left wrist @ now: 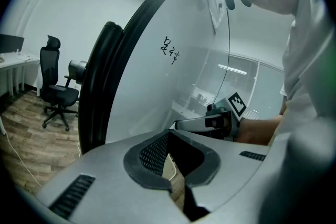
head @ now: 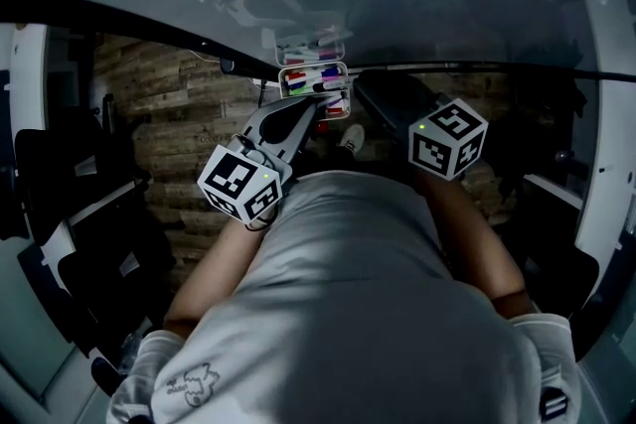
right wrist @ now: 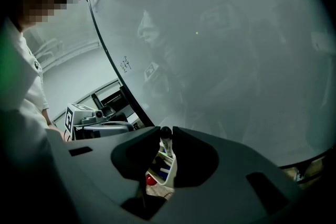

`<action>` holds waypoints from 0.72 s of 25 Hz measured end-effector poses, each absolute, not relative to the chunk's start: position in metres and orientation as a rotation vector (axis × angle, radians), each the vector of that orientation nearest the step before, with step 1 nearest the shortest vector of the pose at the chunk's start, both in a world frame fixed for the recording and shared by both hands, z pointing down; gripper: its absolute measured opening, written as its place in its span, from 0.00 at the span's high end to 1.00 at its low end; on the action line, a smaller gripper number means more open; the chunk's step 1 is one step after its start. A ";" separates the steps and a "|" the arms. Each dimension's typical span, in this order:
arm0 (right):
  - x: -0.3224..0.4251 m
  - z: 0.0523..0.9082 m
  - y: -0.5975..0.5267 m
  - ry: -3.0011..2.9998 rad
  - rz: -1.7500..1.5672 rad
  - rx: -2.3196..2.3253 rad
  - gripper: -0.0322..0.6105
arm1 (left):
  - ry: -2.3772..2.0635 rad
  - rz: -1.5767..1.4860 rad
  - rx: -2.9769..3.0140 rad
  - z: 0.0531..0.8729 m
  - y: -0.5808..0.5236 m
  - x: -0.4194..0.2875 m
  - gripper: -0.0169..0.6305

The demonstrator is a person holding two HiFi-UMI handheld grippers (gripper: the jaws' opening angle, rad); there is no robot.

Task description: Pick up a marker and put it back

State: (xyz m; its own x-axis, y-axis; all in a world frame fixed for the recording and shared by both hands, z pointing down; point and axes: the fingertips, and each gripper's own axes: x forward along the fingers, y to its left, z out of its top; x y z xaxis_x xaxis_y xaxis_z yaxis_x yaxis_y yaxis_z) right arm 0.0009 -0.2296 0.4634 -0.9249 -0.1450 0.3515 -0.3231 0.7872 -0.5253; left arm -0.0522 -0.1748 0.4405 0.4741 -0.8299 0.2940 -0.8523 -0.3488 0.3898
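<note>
A clear marker tray (head: 316, 77) with several coloured markers hangs at the whiteboard's lower edge. My right gripper (right wrist: 166, 136) is shut on a white marker with a black cap (right wrist: 166, 134), held just above the tray (right wrist: 159, 176), where red and blue markers show. In the head view the dark right gripper (head: 370, 90) reaches the tray from the right. My left gripper (head: 312, 107) points at the tray from below left; in its own view its jaws (left wrist: 171, 136) stand together at the tips with nothing between them.
The whiteboard (right wrist: 226, 50) fills the space ahead, with a dark frame (left wrist: 105, 81) and small handwriting (left wrist: 171, 51). An office chair (left wrist: 56, 93) stands on the wood floor at the left. The person's torso (head: 348, 313) fills the lower head view.
</note>
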 end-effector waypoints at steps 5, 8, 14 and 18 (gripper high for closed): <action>0.000 0.467 -0.228 -2.675 0.868 0.354 0.83 | -1.392 0.052 2.222 0.444 -0.172 -0.053 0.97; 0.000 0.470 -0.228 -2.670 0.864 0.353 0.83 | -1.396 0.051 2.218 0.445 -0.170 -0.053 0.97; -0.002 0.474 -0.226 -2.656 0.869 0.347 0.83 | -1.397 0.060 2.217 0.448 -0.166 -0.051 0.97; -0.003 0.476 -0.225 -2.650 0.869 0.340 0.83 | -1.398 0.055 2.209 0.450 -0.165 -0.052 0.97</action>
